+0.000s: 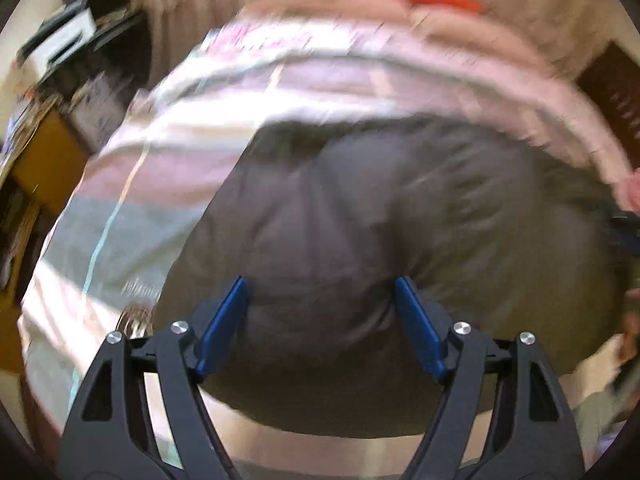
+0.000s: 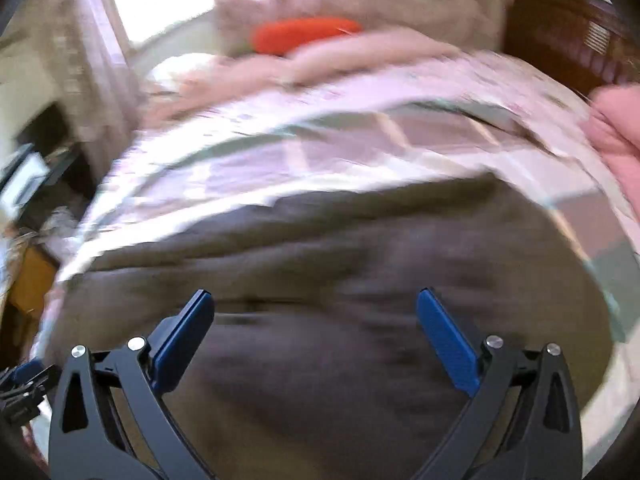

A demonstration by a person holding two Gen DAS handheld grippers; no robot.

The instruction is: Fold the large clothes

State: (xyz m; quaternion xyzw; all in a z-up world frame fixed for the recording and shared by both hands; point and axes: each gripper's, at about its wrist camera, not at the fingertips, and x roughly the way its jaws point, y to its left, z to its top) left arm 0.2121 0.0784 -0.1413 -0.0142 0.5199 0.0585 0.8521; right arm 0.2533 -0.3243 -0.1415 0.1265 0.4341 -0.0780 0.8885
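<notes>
Both grippers angled steeply down, jaws apart

The left gripper [image 1: 322, 284] has its blue pads [image 1: 224, 326] spread with nothing pinched between them; the right gripper [image 2: 316, 300] stands wider still, pads [image 2: 448, 344] clear and gripping nothing

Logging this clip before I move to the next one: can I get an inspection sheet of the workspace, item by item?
Surface: bed with a pastel striped bedspread, pink, white and pale green bands; both views are motion-blurred.
Job's things: dark grey garment spread on the bedspread, rumpled; its type cannot be told.
Clutter: orange carrot-shaped plush and pink bedding at the far end; a pink cloth at the right edge.
Grippers: left gripper open over the garment, holding nothing; right gripper open wide, holding nothing.
Cables: nothing seen.
Surroundings: curtain beside a bright window, dark shelving with a white box, dark wooden furniture.
</notes>
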